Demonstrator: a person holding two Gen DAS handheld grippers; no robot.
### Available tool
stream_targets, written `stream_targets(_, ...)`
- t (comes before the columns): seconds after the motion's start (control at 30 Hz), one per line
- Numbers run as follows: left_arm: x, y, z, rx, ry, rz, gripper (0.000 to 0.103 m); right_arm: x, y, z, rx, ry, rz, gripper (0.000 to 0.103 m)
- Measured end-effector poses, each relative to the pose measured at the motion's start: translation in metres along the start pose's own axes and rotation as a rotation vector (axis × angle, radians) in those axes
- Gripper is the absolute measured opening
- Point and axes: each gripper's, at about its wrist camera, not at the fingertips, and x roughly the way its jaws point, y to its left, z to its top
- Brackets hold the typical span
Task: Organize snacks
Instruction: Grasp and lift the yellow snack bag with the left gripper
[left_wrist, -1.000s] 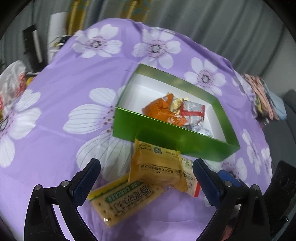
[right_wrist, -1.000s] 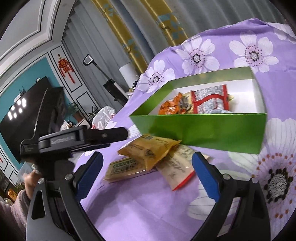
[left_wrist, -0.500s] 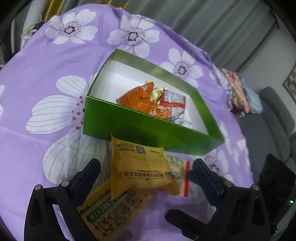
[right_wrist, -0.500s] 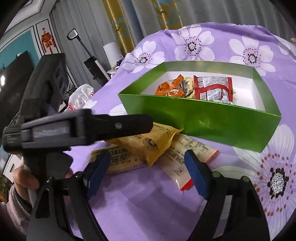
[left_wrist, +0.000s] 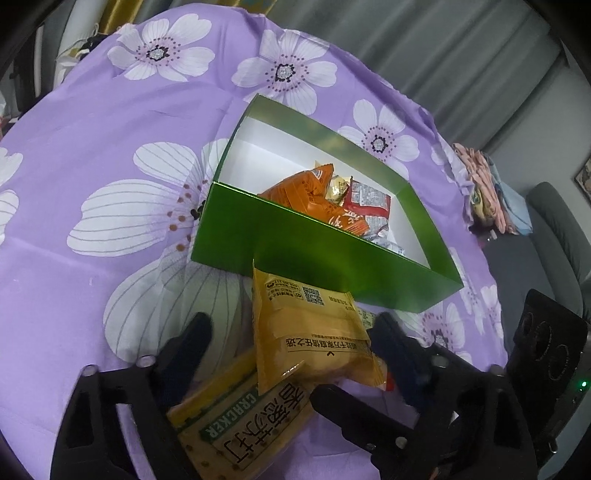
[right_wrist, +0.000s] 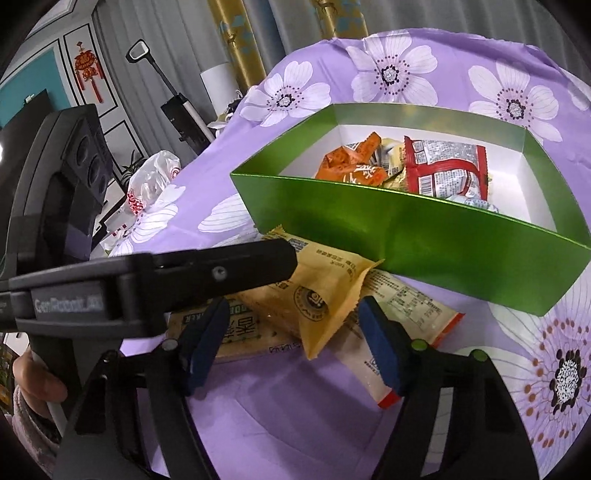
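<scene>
Both grippers, left gripper (left_wrist: 291, 350) and right gripper (right_wrist: 291, 343), have closed in with jaws wide around the crinkly yellow plastic snack packet (left_wrist: 310, 332), lying just before the shiny green cardboard box (left_wrist: 317, 251), so a grasp looks imminent.

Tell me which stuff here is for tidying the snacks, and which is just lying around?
For the job:
- green box
- yellow snack packet
- cracker packet
- red-edged packet
- snacks in the box: orange packet, red packet
- left gripper, right gripper, both open

Just lying about:
- white plastic bag
- pile of clothes
- red wall ornament
</scene>
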Motion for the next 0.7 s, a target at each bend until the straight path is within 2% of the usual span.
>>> stream_targets(0.17,0.0033,0.002,-0.0003,-0.01,0.013,0.003,0.085,0.0021,0.0008,0.0007,0.005,0.007,-0.006,0.066)
stream_targets(0.27,0.0038,0.0012,-0.0021,-0.006,0.024,0.005,0.068,0.0042,0.0016,0.0013,0.001,0.015,-0.01,0.061)
stream_targets(0.37,0.007,0.0012,-0.0039,-0.011,0.04,-0.006,0.058,0.0055,0.0026,0.002,-0.007,0.021,-0.011,0.054)
stream_targets(0.5,0.0048,-0.0007,-0.0048,-0.003,0.033,-0.011,0.053,0.0053,0.0038,0.0024,-0.02,0.02,0.004,0.039)
stream_targets(0.7,-0.001,-0.0007,-0.004,-0.001,0.015,-0.02,0.051,0.0019,0.0044,0.0,-0.018,0.004,0.029,0.03)
